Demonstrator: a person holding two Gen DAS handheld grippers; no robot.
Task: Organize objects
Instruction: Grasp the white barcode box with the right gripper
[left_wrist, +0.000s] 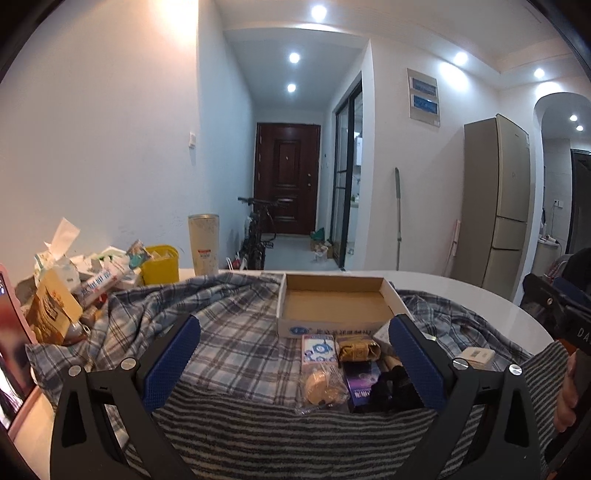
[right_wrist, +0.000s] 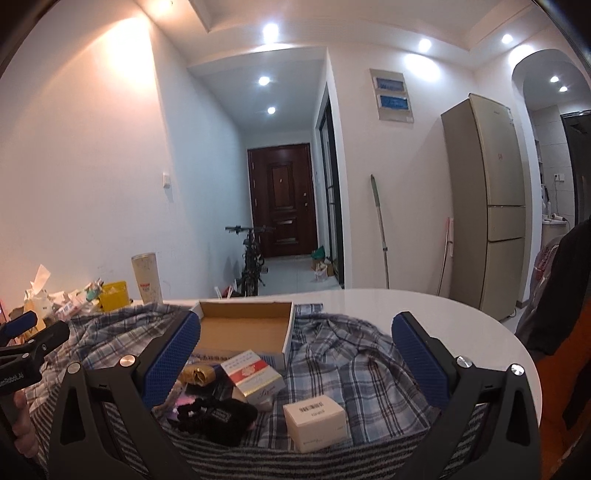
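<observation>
An open, empty cardboard box (left_wrist: 334, 308) sits on a plaid cloth (left_wrist: 229, 332); it also shows in the right wrist view (right_wrist: 243, 332). In front of it lie small items: a blue-and-white packet (left_wrist: 318, 349), a gold-wrapped packet (left_wrist: 358, 350), a bagged round biscuit (left_wrist: 322, 384), a purple box (left_wrist: 360, 384), a black pouch (right_wrist: 218, 415), a red-and-white box (right_wrist: 255, 373) and a cream box (right_wrist: 316, 421). My left gripper (left_wrist: 295, 363) is open above the items. My right gripper (right_wrist: 295, 363) is open over the red-and-white and cream boxes.
A striped towel (left_wrist: 258, 424) lies near the front edge. A clutter pile (left_wrist: 74, 280), a yellow container (left_wrist: 159, 264) and a tall tumbler (left_wrist: 204, 243) stand at the back left. The white round table (right_wrist: 424, 310) extends right. A fridge (right_wrist: 487, 199) stands beyond.
</observation>
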